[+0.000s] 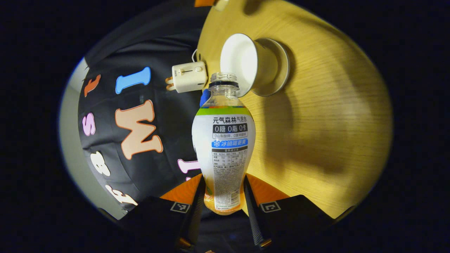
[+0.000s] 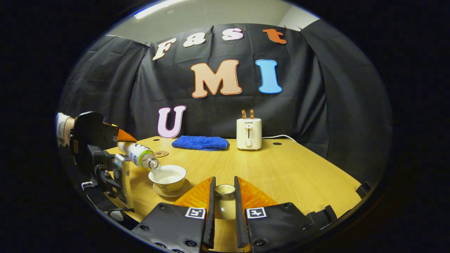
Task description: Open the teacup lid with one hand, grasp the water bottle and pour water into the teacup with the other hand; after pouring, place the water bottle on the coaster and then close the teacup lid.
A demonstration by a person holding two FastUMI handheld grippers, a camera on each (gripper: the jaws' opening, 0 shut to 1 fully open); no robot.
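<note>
At lower left of the right gripper view, the left gripper (image 2: 121,138) grips the water bottle (image 2: 137,155), tipped over the teacup (image 2: 167,178). Overtilting could splash the bench (image 2: 288,175). The right gripper (image 2: 224,198) pinches the lid (image 2: 224,202); a slackened pinch would drop it.

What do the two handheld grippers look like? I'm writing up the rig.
Each gripper, left and right, has black blocky finger mounts carrying square black-and-white tags, with orange wedge panels behind. In the right gripper view, the left gripper shows a black body, a mounted camera unit, a trailing cable and a white sleeve.
</note>
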